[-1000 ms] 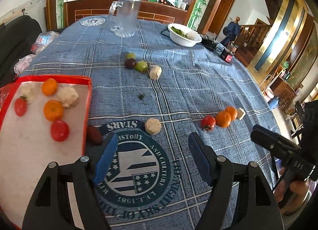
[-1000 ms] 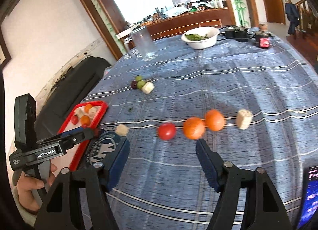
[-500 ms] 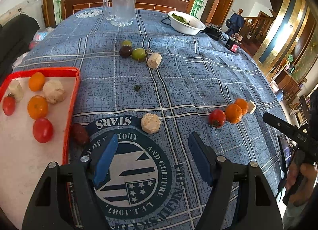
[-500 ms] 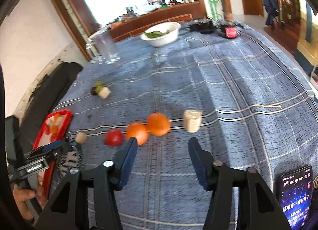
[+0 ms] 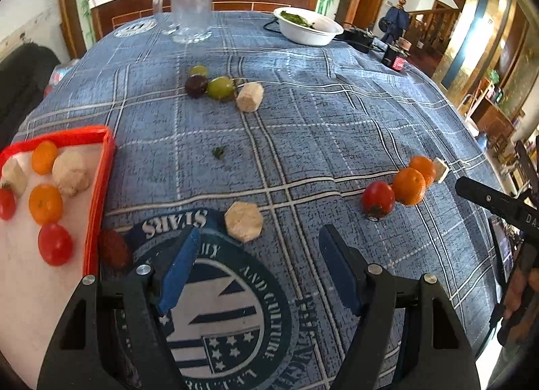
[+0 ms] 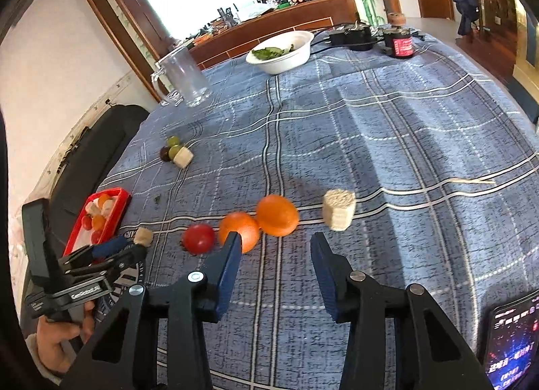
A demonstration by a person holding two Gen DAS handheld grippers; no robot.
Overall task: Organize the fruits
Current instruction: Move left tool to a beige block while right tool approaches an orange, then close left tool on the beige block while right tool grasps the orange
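A red-rimmed tray (image 5: 97, 174) at the left holds oranges, tomatoes and pale chunks. My left gripper (image 5: 257, 248) is open just short of a beige chunk (image 5: 243, 221); a dark red fruit (image 5: 113, 248) lies beside the tray. My right gripper (image 6: 274, 247) is open and empty, just in front of two oranges (image 6: 277, 215), with a tomato (image 6: 198, 238) to their left and a beige chunk (image 6: 338, 209) to their right. Grapes and another chunk (image 5: 249, 97) lie farther back.
A glass pitcher (image 5: 190, 2), a white bowl of greens (image 5: 308, 26), a black device (image 5: 358, 39) and a jar (image 5: 395, 58) stand at the far side. A phone (image 6: 512, 339) lies near the front right edge. The blue plaid cloth covers the table.
My left gripper has moved right and forward, away from the tray, toward the beige chunk. My right gripper has moved in closer to the oranges. Both stay open.
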